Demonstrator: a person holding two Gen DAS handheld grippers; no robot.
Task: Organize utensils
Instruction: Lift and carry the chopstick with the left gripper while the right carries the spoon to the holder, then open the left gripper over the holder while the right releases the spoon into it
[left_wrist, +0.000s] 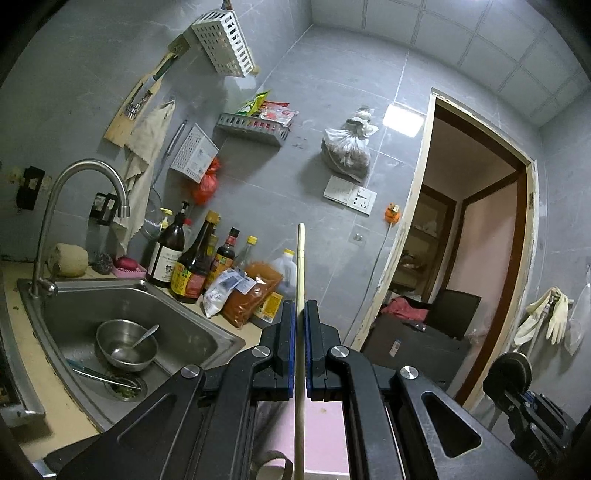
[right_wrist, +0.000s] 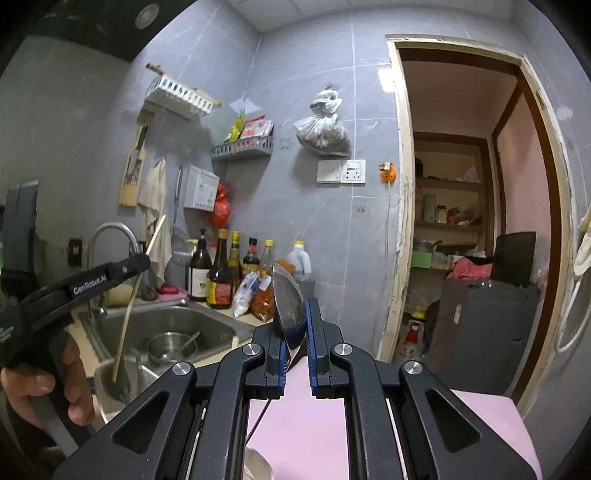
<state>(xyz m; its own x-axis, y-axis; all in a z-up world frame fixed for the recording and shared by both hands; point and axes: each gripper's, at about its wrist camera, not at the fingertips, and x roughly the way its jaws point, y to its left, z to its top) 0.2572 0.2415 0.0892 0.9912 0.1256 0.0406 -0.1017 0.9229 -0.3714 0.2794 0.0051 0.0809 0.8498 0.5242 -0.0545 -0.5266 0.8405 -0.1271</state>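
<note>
Clamping a single chopstick (left_wrist: 300, 280) upright, the left gripper (left_wrist: 300, 314) is keeping its fingers closed on it, lower end dipping into a steel holder cup (right_wrist: 110, 384) beside the sink (right_wrist: 207, 314) (likely its destination). The right gripper (right_wrist: 293, 314) is pinching a metal blade-like utensil (right_wrist: 286, 302), awaiting its turn.

Pale wooden chopstick (left_wrist: 300, 280) showing against grey tiled wall (left_wrist: 332, 92), blue pads (left_wrist: 308, 343) (black housings), pink board (left_wrist: 317, 435) lying beneath.

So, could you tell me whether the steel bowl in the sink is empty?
No, the steel bowl in the sink has a metal spoon resting inside it.
</note>
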